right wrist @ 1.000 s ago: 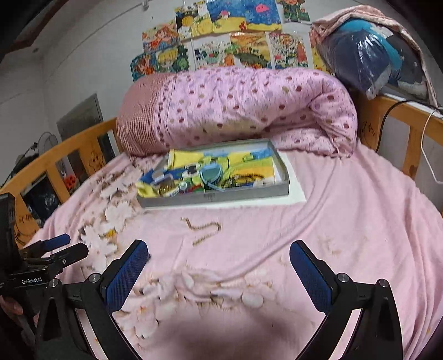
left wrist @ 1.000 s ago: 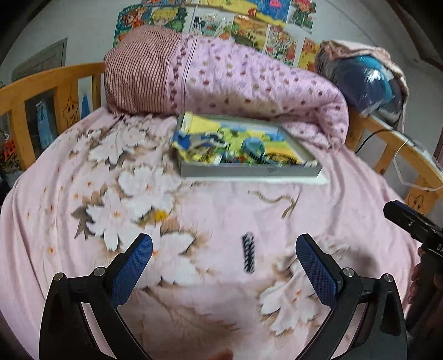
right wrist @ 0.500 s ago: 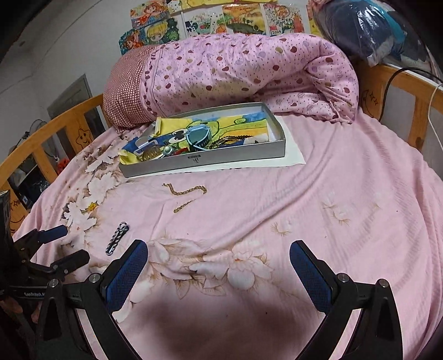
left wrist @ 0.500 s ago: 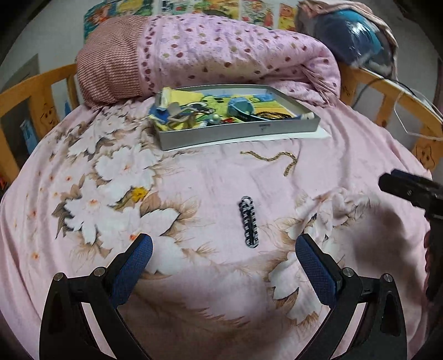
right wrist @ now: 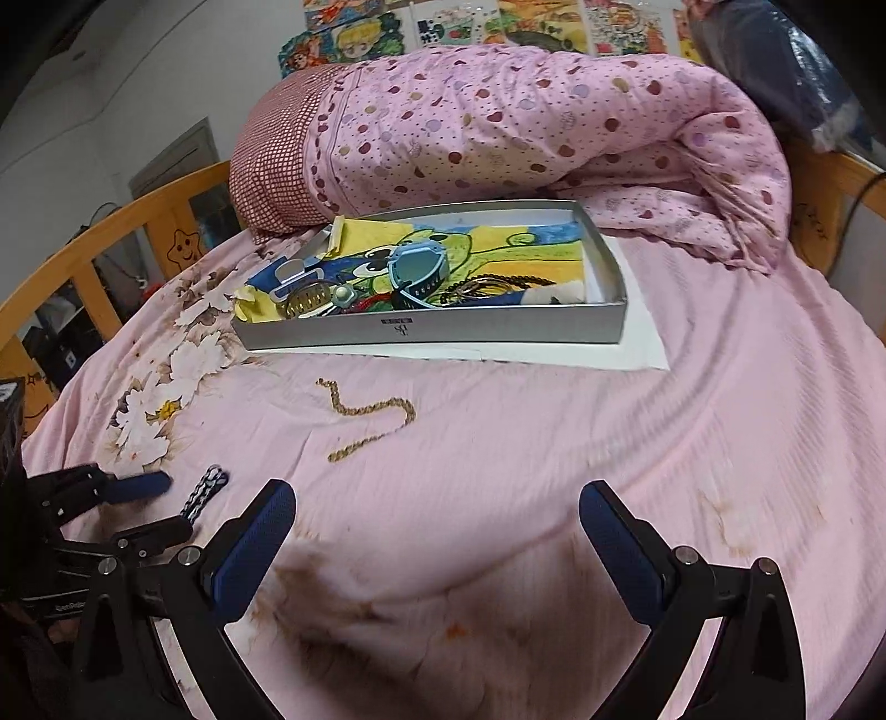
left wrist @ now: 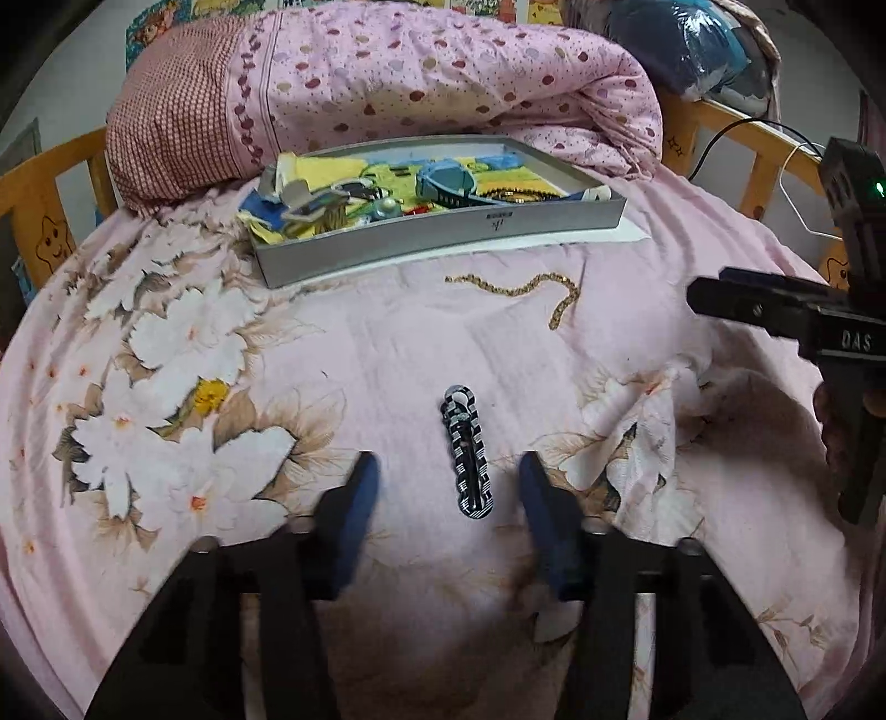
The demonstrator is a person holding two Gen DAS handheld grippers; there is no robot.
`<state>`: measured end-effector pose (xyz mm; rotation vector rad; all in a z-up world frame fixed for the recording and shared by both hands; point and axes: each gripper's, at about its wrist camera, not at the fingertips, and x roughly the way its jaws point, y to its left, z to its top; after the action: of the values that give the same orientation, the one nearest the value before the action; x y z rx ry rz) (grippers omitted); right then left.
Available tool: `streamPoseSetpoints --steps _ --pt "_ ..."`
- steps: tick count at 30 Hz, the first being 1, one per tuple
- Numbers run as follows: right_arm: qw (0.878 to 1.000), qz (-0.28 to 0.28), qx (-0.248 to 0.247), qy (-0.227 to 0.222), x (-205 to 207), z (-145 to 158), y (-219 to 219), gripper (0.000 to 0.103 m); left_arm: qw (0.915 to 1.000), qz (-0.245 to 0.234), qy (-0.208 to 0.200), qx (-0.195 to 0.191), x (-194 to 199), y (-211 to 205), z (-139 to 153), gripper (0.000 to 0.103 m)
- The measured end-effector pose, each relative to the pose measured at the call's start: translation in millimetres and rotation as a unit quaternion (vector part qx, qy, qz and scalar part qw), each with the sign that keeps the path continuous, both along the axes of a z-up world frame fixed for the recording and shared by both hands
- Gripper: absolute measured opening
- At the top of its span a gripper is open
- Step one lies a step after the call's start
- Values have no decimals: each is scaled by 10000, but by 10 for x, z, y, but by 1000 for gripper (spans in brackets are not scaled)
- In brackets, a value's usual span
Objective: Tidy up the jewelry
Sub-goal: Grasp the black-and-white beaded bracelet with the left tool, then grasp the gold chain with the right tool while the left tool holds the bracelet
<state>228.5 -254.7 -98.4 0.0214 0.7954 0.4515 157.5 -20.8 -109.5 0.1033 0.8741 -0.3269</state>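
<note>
A black-and-white striped bracelet (left wrist: 468, 451) lies on the pink bedsheet, between the blue pads of my left gripper (left wrist: 449, 471), which is open around its near end without touching it. It also shows in the right wrist view (right wrist: 206, 490). A gold chain (left wrist: 526, 291) lies further on, in front of the grey jewelry tray (left wrist: 443, 235). The tray holds a blue watch (right wrist: 415, 268), bangles and other pieces on a cartoon cloth. My right gripper (right wrist: 437, 515) is open and empty above bare sheet, right of the left gripper (right wrist: 149, 507).
A rolled pink spotted quilt (right wrist: 526, 133) lies behind the tray. Wooden bed rails (right wrist: 105, 232) run along both sides. A blue bundle (left wrist: 692, 50) sits at the back right. A white sheet of paper (right wrist: 637, 338) lies under the tray.
My left gripper has come down and forward over the striped bracelet and its jaws have narrowed around it. My right gripper has moved forward and lower toward the sheet.
</note>
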Motion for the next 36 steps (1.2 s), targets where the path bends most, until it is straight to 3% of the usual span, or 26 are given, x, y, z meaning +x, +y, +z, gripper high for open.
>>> streamPoseSetpoints --steps 7,15,20,31,34,36 --pt "9991 415 32 65 217 -81 132 103 9999 -26 17 136 110 -82 -38 21" --pt "9949 983 -126 171 474 -172 407 103 9992 21 -8 392 289 -161 -96 12" --pt "9930 1114 -178 357 656 -288 493 87 9995 113 41 283 394 -123 -93 11" --pt "9896 1329 -169 525 809 -380 612 71 9996 266 125 31 543 -74 -72 11" --pt "9878 1448 -201 532 790 -387 649 55 9994 302 148 -56 557 -56 -69 11" --pt "9872 1490 -230 514 771 -385 666 52 9994 309 155 -87 560 -50 -66 11"
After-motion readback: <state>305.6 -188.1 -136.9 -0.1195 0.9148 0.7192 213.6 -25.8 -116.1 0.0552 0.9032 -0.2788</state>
